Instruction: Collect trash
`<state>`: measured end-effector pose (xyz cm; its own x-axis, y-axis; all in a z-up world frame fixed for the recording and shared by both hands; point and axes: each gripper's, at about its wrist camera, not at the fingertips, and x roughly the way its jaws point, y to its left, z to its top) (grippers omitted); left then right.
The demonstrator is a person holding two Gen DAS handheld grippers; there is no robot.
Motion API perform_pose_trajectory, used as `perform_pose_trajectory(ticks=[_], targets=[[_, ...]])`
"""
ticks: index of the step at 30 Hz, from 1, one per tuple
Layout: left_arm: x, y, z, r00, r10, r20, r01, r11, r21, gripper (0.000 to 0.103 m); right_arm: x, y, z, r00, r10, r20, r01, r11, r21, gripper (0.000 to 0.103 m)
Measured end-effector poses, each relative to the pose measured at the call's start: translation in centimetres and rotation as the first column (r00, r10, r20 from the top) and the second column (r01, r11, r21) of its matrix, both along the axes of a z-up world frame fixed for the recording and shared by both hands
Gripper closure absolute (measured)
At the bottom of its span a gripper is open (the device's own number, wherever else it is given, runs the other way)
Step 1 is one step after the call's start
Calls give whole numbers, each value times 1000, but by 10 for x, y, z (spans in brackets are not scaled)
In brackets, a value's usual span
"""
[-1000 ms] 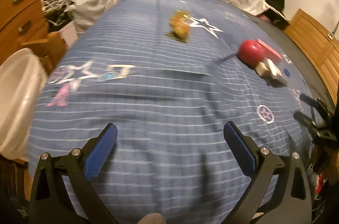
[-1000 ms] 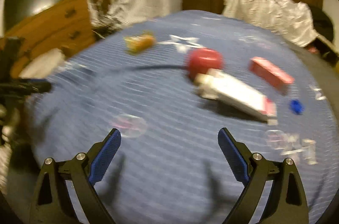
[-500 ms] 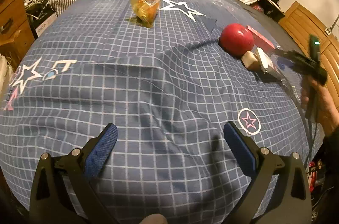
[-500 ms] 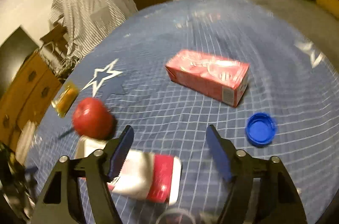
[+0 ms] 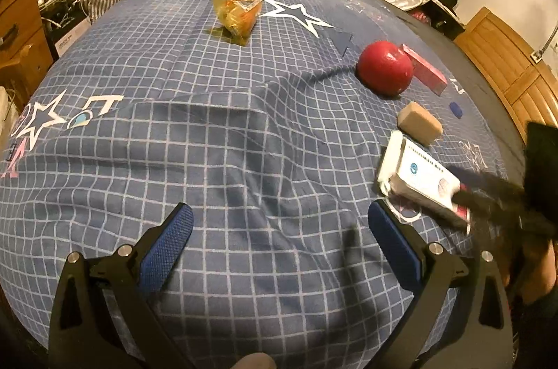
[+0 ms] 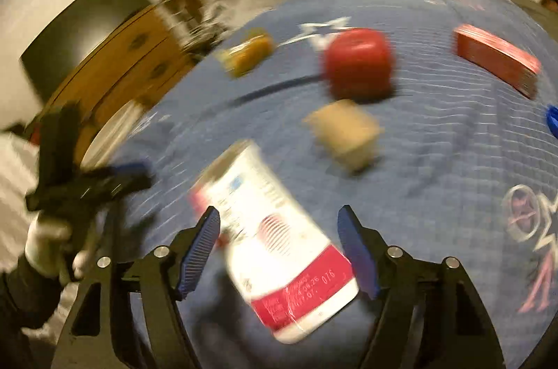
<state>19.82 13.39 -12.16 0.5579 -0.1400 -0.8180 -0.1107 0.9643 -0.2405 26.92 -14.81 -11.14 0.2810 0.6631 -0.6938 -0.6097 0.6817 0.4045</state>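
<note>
right claw: clenched on flat white-and-red paper carton, lifting it off blue checked bed (trash first) | left claw: released, waiting, holds nothing

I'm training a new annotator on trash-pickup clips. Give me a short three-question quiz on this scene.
1. True or false: the left gripper holds something.
2. What sits between the right gripper's jaws? A orange wrapper, B white-and-red carton, C blue cap.
3. Which object lies between the red ball and the carton?
Key: 1 false, its jaws are open and empty. 2 B; those jaws have just been closing on it. 3 the tan block.
</note>
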Motion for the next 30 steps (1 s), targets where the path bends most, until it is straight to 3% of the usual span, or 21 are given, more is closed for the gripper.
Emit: perform_pose_trajectory(ticks=[6,10,13,17,20,24,30], targets=[[-9,13,1,1000,17,-1,-17,1000,-12,6,-14,9,15,995,102,18,-101,993,-53,30],[-11,8,5,1000,-12,-5,12,999,-35,6,4,-8,34,994,68,89,-65,997,-34,30],[-11,-7,7,999,-51,-6,51,998,-32,6,31,-3,37,980,51,193,-22,989,-148,30],[-11,-31,5,996,-89,-20,89,996,-30,6,59,16,19,962,97,256,-22,959,-281,32],[-14,-39,1,994,-100,-35,99,995,-24,6,73,24,-7,966,125,226,-43,941,-337,41],[-15,-41,-2,994,-99,-46,99,995,-3,6,56,21,-16,976,117,186,-53,947,-318,67],[15,-54,-8,991,-117,-69,123,988,90,6,-1,8,-8,990,68,120,-39,973,-228,76]])
